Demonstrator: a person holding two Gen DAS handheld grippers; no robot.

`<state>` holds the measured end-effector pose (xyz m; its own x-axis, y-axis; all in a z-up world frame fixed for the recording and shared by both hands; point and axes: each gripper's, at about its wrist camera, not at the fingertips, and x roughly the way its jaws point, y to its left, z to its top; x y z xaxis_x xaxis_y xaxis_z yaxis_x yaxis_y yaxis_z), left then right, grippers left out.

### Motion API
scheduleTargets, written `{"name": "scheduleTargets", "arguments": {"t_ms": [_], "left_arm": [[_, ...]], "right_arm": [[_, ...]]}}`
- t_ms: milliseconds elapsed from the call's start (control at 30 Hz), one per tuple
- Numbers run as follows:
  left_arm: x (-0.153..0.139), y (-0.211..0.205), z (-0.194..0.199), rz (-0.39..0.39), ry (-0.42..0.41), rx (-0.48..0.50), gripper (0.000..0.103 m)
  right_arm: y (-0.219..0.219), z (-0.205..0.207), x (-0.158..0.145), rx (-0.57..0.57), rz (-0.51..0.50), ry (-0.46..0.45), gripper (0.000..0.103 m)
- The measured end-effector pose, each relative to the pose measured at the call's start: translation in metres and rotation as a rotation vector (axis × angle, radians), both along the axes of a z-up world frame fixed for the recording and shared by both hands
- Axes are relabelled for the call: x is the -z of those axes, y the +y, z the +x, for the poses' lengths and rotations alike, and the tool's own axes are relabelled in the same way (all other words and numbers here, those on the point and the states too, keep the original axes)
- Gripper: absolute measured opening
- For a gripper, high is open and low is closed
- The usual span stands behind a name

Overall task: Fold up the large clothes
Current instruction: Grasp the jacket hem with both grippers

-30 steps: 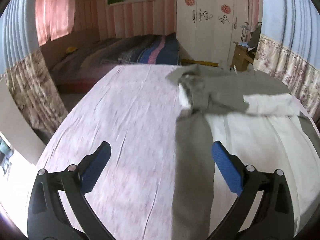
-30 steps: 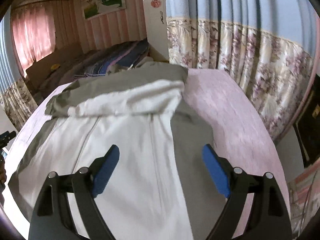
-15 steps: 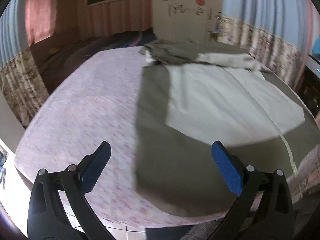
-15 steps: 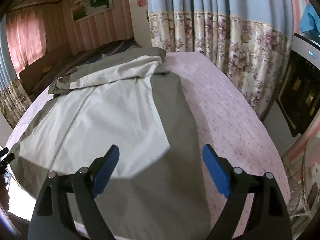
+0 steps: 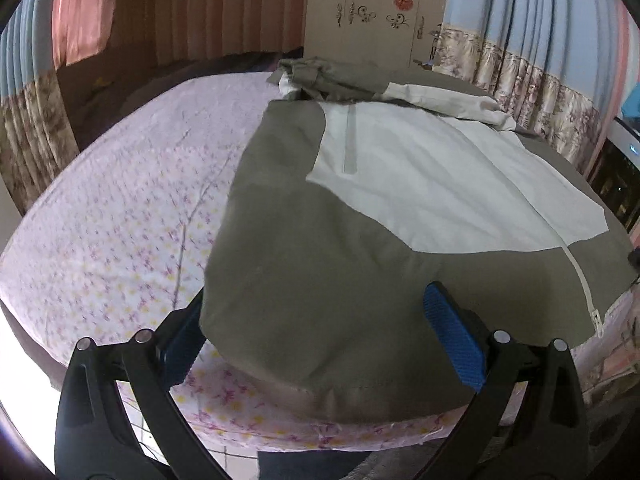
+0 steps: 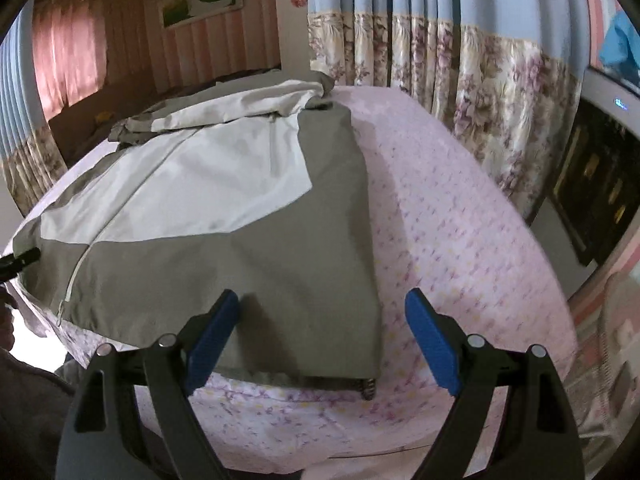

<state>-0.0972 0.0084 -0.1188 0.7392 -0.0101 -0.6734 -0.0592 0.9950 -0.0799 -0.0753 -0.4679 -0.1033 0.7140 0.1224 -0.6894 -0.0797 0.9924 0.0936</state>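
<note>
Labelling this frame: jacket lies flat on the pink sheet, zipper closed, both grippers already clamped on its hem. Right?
Not clamped. Both wrist views show the left gripper and right gripper open at the hem of the jacket, pads apart. The rest holds: flat on the pink sheet, zipper closed.

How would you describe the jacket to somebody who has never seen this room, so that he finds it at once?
Look at the bed with the pink flowered sheet in front of the flowered curtains. The jacket lies spread flat on it, its hem at the near edge. It is the only garment there: olive-grey with a large white panel and a white zipper.
</note>
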Motion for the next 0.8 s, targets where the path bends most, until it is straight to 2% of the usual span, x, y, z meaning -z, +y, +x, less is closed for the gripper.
{"name": "scheduleTargets", "arguments": {"t_ms": [100, 200, 267, 333, 367, 400, 433, 467, 500, 567, 700, 733, 800], "left_arm": [[0.004, -0.002, 0.003, -0.004, 0.019, 0.007, 0.100], [0.006, -0.003, 0.003, -0.008, 0.024, 0.013, 0.098], [0.006, -0.005, 0.004, 0.003, 0.026, 0.024, 0.096], [0.005, -0.006, 0.005, 0.000, 0.024, 0.034, 0.090], [0.004, -0.007, 0.005, -0.001, 0.024, 0.041, 0.082], [0.002, -0.007, 0.005, -0.010, 0.020, 0.048, 0.066], [0.001, -0.007, 0.005, -0.022, 0.020, 0.054, 0.059], [-0.001, -0.006, 0.006, -0.042, 0.024, 0.067, 0.040], [-0.002, -0.007, 0.007, -0.056, 0.029, 0.077, 0.027], [-0.006, -0.011, 0.008, -0.065, 0.035, 0.089, 0.014], [-0.019, -0.017, 0.005, -0.037, 0.037, 0.090, 0.009], [-0.024, -0.017, 0.003, -0.034, 0.038, 0.087, 0.009], [-0.031, -0.017, 0.000, -0.026, 0.039, 0.086, 0.008]], "right_arm": [[0.002, 0.002, 0.010, -0.008, 0.021, 0.023, 0.084], [0.003, 0.003, 0.015, -0.017, 0.061, 0.042, 0.075], [0.004, 0.002, 0.015, -0.014, 0.074, 0.040, 0.067], [0.005, 0.002, 0.015, -0.008, 0.072, 0.040, 0.051], [0.005, 0.002, 0.014, -0.002, 0.068, 0.039, 0.044], [0.003, 0.002, 0.012, -0.003, 0.075, 0.035, 0.034], [0.003, 0.003, 0.010, -0.008, 0.084, 0.033, 0.027], [0.003, 0.002, 0.006, -0.011, 0.083, 0.026, 0.025], [0.005, 0.001, 0.002, -0.017, 0.074, 0.011, 0.023], [0.011, 0.000, -0.008, -0.023, 0.031, -0.020, 0.023], [0.012, -0.001, -0.033, -0.021, 0.031, -0.078, 0.022], [0.013, -0.001, -0.038, -0.024, 0.031, -0.088, 0.014], [0.015, -0.001, -0.046, -0.034, 0.034, -0.100, 0.013]]}}
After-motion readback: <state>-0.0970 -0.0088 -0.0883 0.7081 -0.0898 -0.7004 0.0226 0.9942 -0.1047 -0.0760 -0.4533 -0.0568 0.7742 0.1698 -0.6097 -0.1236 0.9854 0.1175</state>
